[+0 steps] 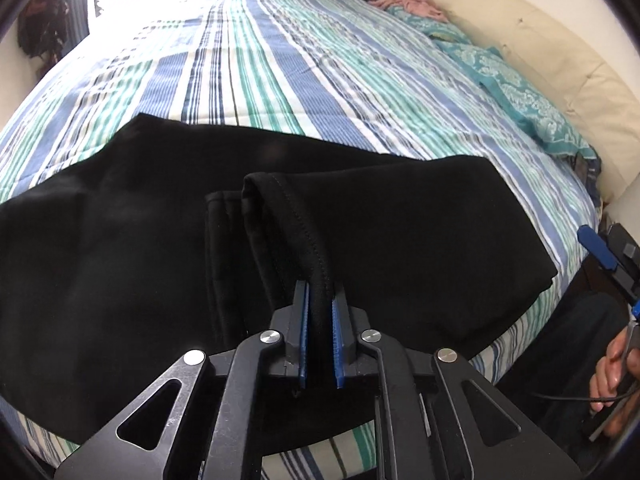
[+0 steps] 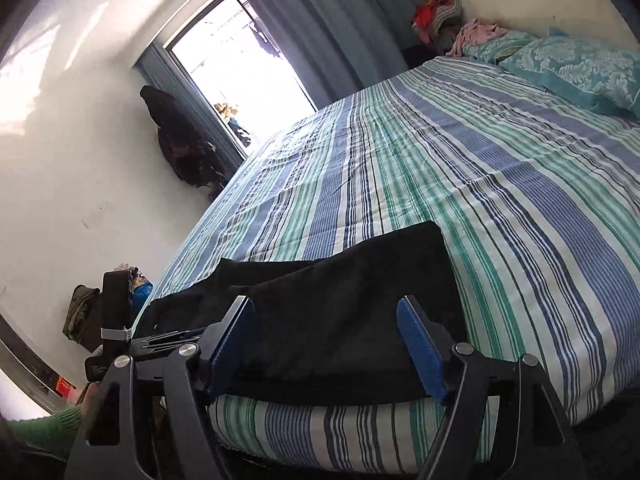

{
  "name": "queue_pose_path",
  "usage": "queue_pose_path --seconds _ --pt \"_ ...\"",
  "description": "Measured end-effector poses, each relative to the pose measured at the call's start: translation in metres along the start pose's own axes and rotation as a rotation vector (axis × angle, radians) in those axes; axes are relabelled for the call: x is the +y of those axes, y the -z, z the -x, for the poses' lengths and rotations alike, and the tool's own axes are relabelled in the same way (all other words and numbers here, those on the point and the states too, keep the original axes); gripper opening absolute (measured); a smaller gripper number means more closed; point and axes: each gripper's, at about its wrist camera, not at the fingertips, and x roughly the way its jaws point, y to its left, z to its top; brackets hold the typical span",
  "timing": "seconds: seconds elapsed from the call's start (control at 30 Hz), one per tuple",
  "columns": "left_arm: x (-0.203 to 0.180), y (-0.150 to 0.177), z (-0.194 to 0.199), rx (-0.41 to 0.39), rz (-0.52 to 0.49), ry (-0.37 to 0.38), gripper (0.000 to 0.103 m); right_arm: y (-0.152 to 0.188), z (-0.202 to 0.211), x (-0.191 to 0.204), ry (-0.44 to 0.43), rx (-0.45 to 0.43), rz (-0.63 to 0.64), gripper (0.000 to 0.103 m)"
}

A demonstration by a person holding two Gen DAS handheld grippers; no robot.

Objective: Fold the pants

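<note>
Our left gripper (image 1: 320, 312) pinches the pants (image 1: 120, 240) hem between its pads; our right gripper (image 2: 326, 344) gapes empty, pants just beyond on the bed (image 2: 480, 200). Mid-fold, we judge: next, carry the hem across.

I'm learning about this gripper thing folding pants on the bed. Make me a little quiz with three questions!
1. True or false: the left gripper is pinching a stitched hem of the black fabric pants.
2. Which is open, with nothing between its blue pads? A left gripper, B right gripper.
3. Fill in: the pants lie on a ____ bedspread.

Key: 1 true. 2 B. 3 striped blue, green and white.
</note>
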Motion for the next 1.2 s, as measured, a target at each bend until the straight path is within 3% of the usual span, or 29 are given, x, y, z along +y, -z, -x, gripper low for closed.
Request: queue_pose_path --seconds 0.13,0.23,0.3,0.37,0.4,0.47,0.53,0.6,0.7,0.8,0.97,1.07,1.2 --pt "0.013 0.006 0.026 -0.070 0.040 -0.021 0.009 -0.004 -0.002 0.000 0.018 -0.018 0.001 0.074" --pt "0.022 0.011 0.019 -0.046 0.058 -0.036 0.010 -0.004 -0.009 0.007 -0.014 -0.016 0.035 0.082" --pt "0.022 0.015 0.007 -0.027 0.055 -0.043 0.012 0.005 -0.037 0.008 -0.045 0.085 0.040 0.083" --pt "0.019 0.017 0.004 -0.036 0.038 -0.052 0.016 0.023 -0.081 -0.005 -0.036 0.293 -0.035 0.083" --pt "0.018 0.017 0.006 -0.038 0.035 -0.048 0.016 0.031 -0.093 -0.012 -0.018 0.343 -0.068 0.082" --pt "0.022 0.016 0.013 -0.045 0.055 -0.027 0.029 0.025 -0.085 -0.009 -0.019 0.286 -0.054 0.082" --pt "0.032 0.018 0.029 -0.094 0.094 -0.043 0.071 0.012 -0.078 -0.008 -0.071 0.295 -0.097 0.081" --pt "0.044 0.021 0.044 -0.164 0.135 -0.040 0.080 -0.011 -0.065 -0.011 -0.135 0.230 -0.131 0.081" --pt "0.058 0.022 0.047 -0.171 0.176 -0.023 0.080 -0.056 -0.070 -0.021 -0.132 0.216 -0.175 0.082" --pt "0.066 0.024 0.044 -0.166 0.194 -0.039 0.080 -0.086 -0.106 -0.042 -0.112 0.289 -0.249 0.082" --pt "0.075 0.032 0.047 -0.171 0.212 -0.064 0.080 -0.067 -0.166 -0.085 -0.029 0.444 -0.404 0.082" --pt "0.083 0.036 0.049 -0.171 0.231 -0.060 0.080 -0.075 -0.149 -0.078 -0.068 0.373 -0.391 0.082" --pt "0.086 0.032 0.049 -0.176 0.249 -0.036 0.080 -0.081 -0.092 -0.057 -0.170 0.292 -0.355 0.082"
